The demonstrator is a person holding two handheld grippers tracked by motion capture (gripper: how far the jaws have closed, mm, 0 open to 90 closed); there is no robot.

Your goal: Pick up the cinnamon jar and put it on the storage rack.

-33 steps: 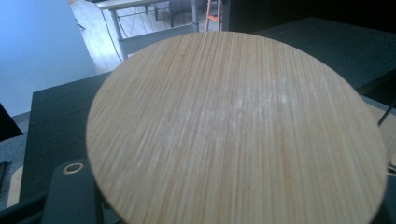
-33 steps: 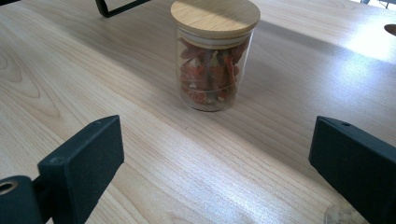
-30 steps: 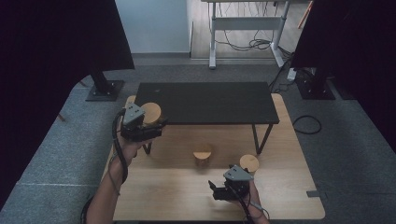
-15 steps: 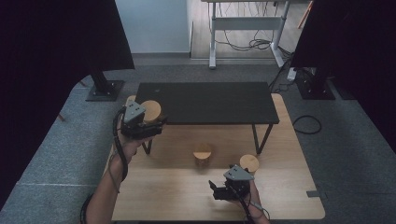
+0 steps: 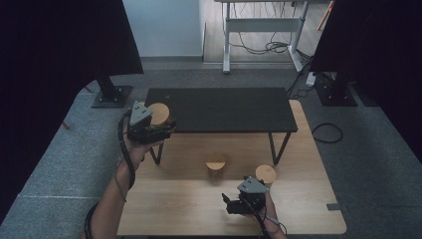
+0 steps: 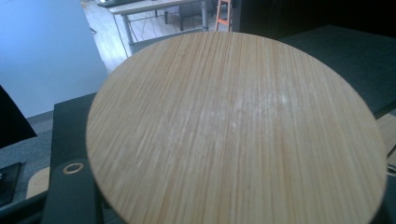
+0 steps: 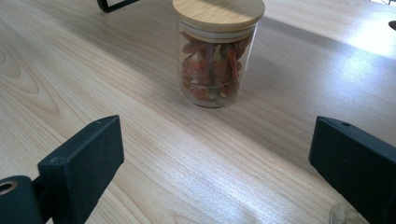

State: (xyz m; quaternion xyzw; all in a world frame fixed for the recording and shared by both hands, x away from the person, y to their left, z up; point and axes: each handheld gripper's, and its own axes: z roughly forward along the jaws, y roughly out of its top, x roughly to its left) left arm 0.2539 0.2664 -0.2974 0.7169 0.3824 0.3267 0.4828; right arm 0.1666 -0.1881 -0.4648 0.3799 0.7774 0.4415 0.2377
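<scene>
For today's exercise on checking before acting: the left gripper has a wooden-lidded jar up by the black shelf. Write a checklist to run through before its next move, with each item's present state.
1. Left gripper shut on the lifted jar: ok; the jar is up off the table in it.
2. Black shelf top bare where the jar could land: ok.
3. Lifted jar's base higher than the shelf top: cannot tell.
4. Right gripper open and holding nothing: ok; its jaws stand wide apart over the wooden table.
5. Middle jar and right jar upright, apart from each other: ok.
6. Lid seated on the middle jar: ok in the right gripper view.
</scene>
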